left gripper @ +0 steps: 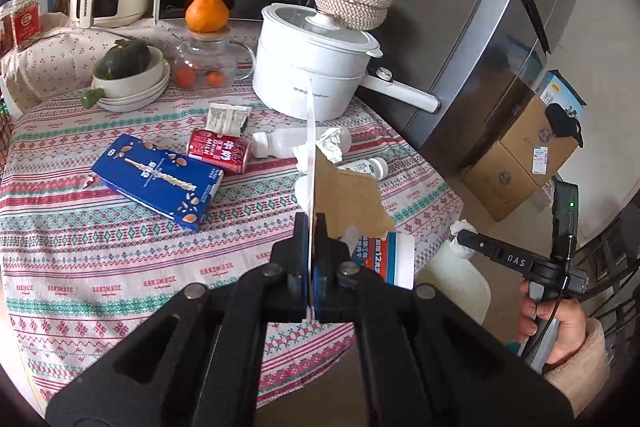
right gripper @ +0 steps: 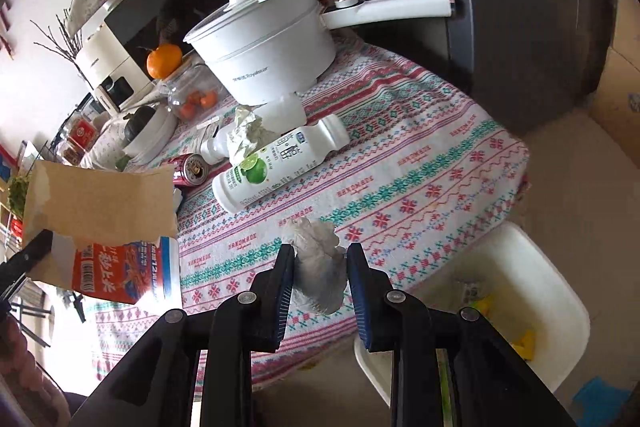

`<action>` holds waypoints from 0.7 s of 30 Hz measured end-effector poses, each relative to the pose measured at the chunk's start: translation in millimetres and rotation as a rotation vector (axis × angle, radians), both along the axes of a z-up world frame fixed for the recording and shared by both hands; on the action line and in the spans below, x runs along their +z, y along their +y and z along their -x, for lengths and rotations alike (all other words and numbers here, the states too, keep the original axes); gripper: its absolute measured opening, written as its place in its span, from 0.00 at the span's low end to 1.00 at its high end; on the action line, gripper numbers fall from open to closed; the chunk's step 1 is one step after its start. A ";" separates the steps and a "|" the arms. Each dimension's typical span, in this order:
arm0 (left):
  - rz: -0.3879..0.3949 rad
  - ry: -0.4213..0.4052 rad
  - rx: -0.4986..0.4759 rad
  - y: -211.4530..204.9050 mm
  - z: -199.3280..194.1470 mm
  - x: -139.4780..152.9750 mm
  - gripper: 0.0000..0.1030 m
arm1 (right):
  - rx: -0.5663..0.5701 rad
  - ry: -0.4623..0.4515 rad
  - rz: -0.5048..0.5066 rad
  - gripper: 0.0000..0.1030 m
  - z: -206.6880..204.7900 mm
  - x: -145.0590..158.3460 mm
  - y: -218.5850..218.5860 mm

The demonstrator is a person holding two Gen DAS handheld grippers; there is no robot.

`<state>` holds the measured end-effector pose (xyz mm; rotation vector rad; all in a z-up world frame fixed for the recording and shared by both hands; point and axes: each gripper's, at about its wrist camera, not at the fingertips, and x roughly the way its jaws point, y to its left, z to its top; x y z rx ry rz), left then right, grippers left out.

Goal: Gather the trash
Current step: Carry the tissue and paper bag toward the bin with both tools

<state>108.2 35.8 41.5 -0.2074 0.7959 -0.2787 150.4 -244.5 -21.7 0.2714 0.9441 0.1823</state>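
Left wrist view first: the left gripper [left gripper: 311, 259] is clamped tight on a torn piece of carton [left gripper: 352, 197], brown card inside with red and blue print lower down, held edge-on above the patterned tablecloth [left gripper: 100, 247]. Still lying on the table are a blue box [left gripper: 162, 179], a red can [left gripper: 219, 151] on its side, 2 white bottles, a crumpled wrapper [left gripper: 330, 145] and a small paper packet [left gripper: 228, 118], all in front of the white electric pot [left gripper: 316, 71]. Off to the side a hand [left gripper: 560, 323] holds the right gripper [left gripper: 460, 239], which has a white wad of tissue [left gripper: 461, 241] at its tip, past the table edge. Right wrist view: both blue pads are pressed on that tissue wad [right gripper: 320, 267], so it's gripped and lifted near the table edge. A white bin [right gripper: 532, 267] with some trash in it sits on the floor just below. The lime-label bottle [right gripper: 276, 163] lies on the cloth, and the carton piece [right gripper: 104, 223] hangs on the left.
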 end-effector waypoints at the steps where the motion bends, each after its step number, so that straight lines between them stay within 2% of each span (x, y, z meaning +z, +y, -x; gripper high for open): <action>1: -0.014 -0.001 -0.029 -13.0 1.3 -0.7 0.02 | -0.019 -0.001 0.005 0.27 7.0 3.5 -9.9; 9: -0.172 -0.010 -0.256 -135.0 12.9 -19.9 0.02 | -0.162 0.001 0.024 0.27 50.4 9.1 -85.5; 14: -0.312 -0.036 -0.354 -205.8 18.4 -42.9 0.02 | -0.227 0.014 0.011 0.27 68.1 6.5 -119.7; 19: -0.483 -0.079 -0.419 -253.6 22.0 -69.5 0.02 | -0.259 0.010 0.002 0.27 76.2 9.2 -140.8; 21: -0.521 -0.076 -0.435 -261.9 19.8 -79.7 0.02 | -0.271 0.009 0.003 0.27 79.6 9.3 -149.9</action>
